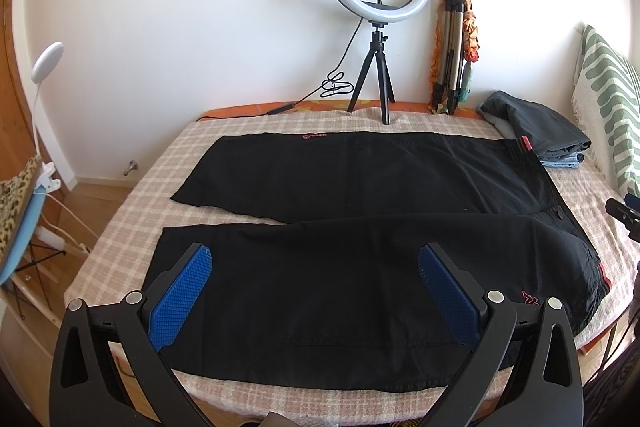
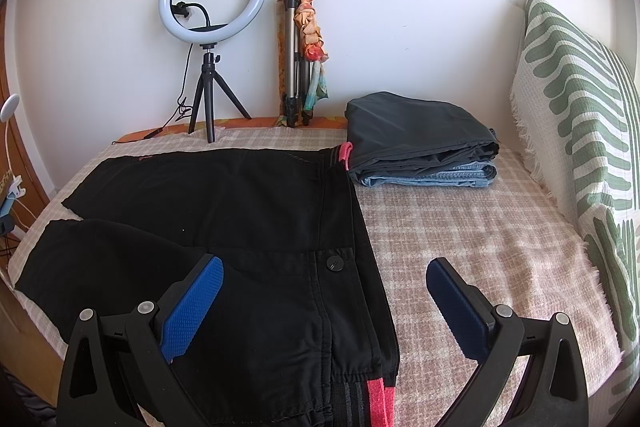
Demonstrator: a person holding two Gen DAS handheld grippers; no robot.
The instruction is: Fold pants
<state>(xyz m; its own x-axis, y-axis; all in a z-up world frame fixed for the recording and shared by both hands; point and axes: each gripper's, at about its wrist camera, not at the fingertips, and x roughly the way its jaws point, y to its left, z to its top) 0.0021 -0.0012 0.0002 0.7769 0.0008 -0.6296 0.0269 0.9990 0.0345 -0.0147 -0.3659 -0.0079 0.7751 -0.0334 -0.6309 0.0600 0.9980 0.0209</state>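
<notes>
Partly cropped: pants [image 2: 248,211] waistband below

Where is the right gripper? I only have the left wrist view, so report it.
Observer: The right gripper is open over the waistband end of the black pants, with one finger above cloth and the other above bare blanket.
Operator: Describe the folded stack.
Observer: A grey garment lies on folded jeans, next to the far waistband corner.
</notes>
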